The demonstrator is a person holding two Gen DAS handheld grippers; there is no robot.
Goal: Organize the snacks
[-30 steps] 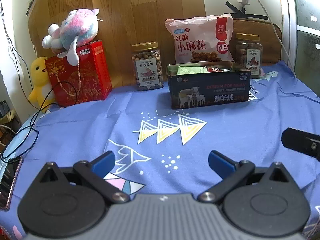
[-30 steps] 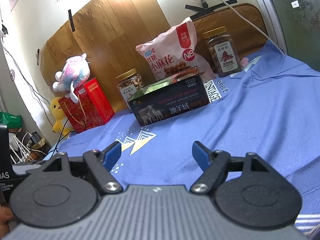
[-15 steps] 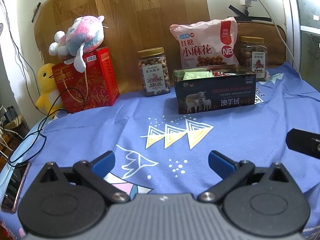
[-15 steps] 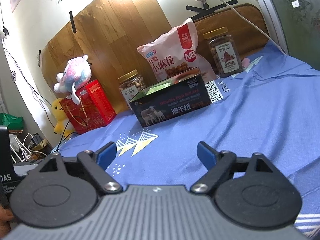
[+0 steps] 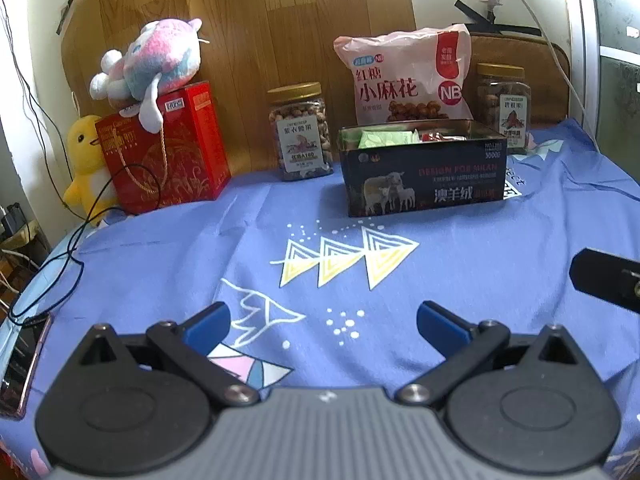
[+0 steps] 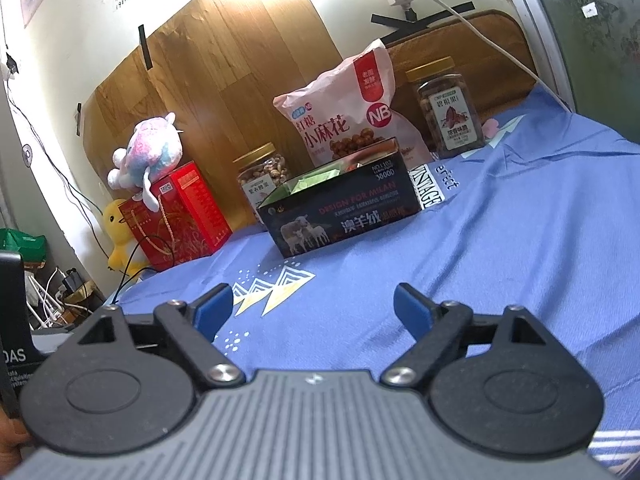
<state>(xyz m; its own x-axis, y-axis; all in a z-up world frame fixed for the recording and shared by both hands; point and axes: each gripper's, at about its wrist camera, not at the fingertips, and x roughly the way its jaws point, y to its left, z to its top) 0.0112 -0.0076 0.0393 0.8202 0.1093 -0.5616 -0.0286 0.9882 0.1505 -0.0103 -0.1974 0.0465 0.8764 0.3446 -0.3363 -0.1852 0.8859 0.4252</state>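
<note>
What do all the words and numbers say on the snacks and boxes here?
"红糖 小麻花" and "NB": pink snack bag.
"DESIGN FOR MILAN", "澳羊绒", "3000D": dark box.
"碧根果": right jar.
"VINTAGE": blue cloth, white patch beside the box.
"DAS": black device at the right view's left edge, cut off.
Left jar label, red box and all small print: too blurred to read.

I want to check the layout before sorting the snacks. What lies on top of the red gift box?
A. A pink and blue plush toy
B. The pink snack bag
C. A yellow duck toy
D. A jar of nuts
A: the pink and blue plush toy lies on top of the red gift box, while the yellow duck toy stands beside the box.
</note>
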